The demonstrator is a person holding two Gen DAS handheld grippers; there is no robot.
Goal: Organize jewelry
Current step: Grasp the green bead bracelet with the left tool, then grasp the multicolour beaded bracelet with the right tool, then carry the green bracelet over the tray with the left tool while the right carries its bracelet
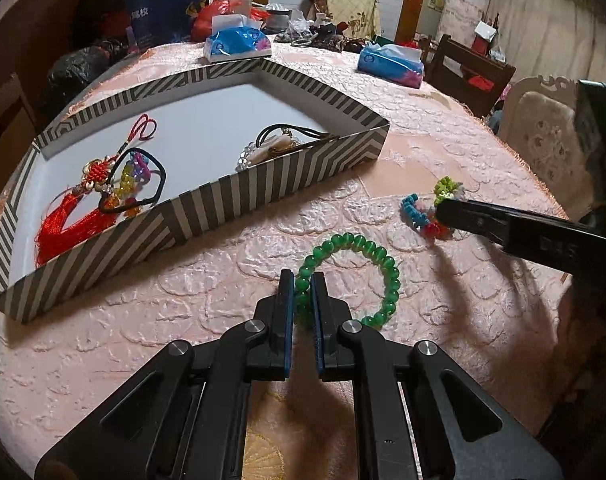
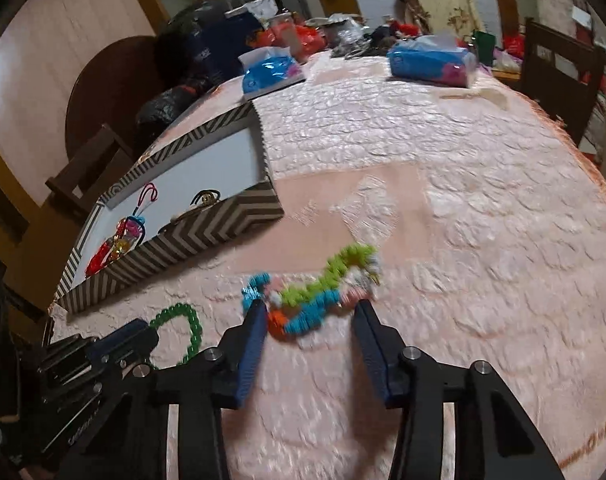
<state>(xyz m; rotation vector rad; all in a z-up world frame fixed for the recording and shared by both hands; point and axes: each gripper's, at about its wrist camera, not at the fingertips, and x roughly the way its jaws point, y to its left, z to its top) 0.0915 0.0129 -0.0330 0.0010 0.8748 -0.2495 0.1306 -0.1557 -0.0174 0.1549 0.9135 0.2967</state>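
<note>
A green bead bracelet [image 1: 363,248] lies on the pink tablecloth; my left gripper [image 1: 302,280] is shut on its near side. It also shows in the right wrist view [image 2: 183,320]. A multicoloured beaded bracelet [image 2: 315,296] lies to the right, blurred; my right gripper [image 2: 309,310] is open with a finger on each side of its near part. In the left wrist view the bracelet [image 1: 419,212] is partly hidden by the right gripper's finger [image 1: 483,220]. A striped box [image 1: 231,188] on the left holds a red tassel knot [image 1: 75,208], a black hair band and other pieces.
Two blue tissue packs [image 1: 239,42] [image 1: 391,62] lie at the table's far side among bags and clutter. Chairs [image 1: 543,136] stand along the right edge. The striped box also shows in the right wrist view [image 2: 207,220].
</note>
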